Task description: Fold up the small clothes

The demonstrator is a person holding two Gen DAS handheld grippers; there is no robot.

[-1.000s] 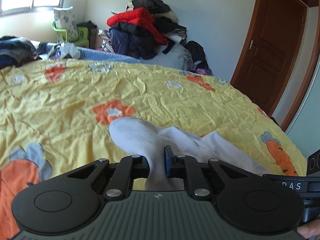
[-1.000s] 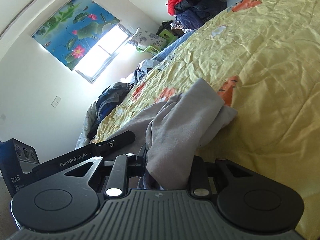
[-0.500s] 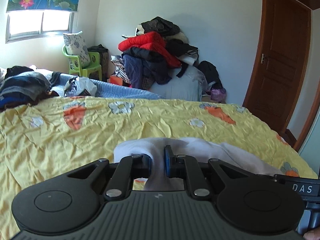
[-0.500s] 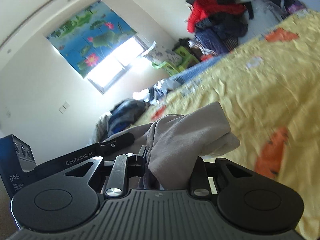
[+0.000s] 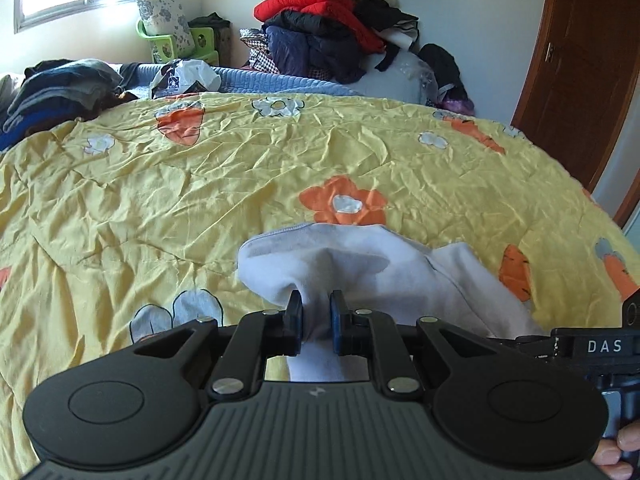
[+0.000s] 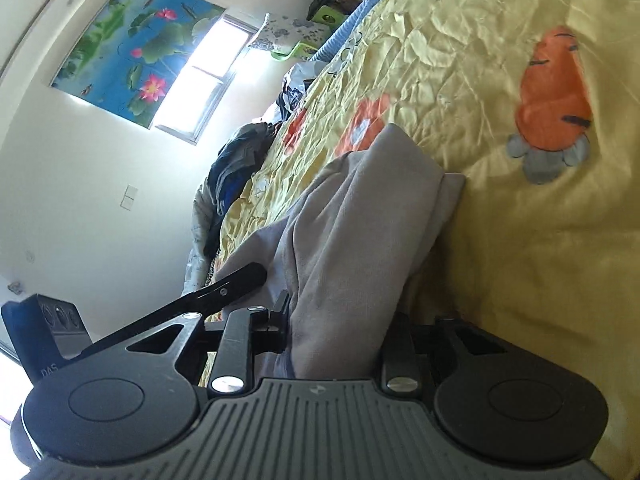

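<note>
left gripper (image 5: pixel 316 322) — fingers pinch the soft pale grey cloth garment (image 5: pixel 360 264) | right gripper (image 6: pixel 340 332) — fingers clamp its other bunched end | garment lies on the yellow flowered bed cover (image 5: pixel 200 184)

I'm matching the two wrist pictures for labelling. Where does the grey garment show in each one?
Left wrist view: the grey garment lies low at centre, pinched in the left gripper.
Right wrist view: grey garment at centre, running up from the right gripper.
Shared landmark: the yellow bedspread beneath it.
</note>
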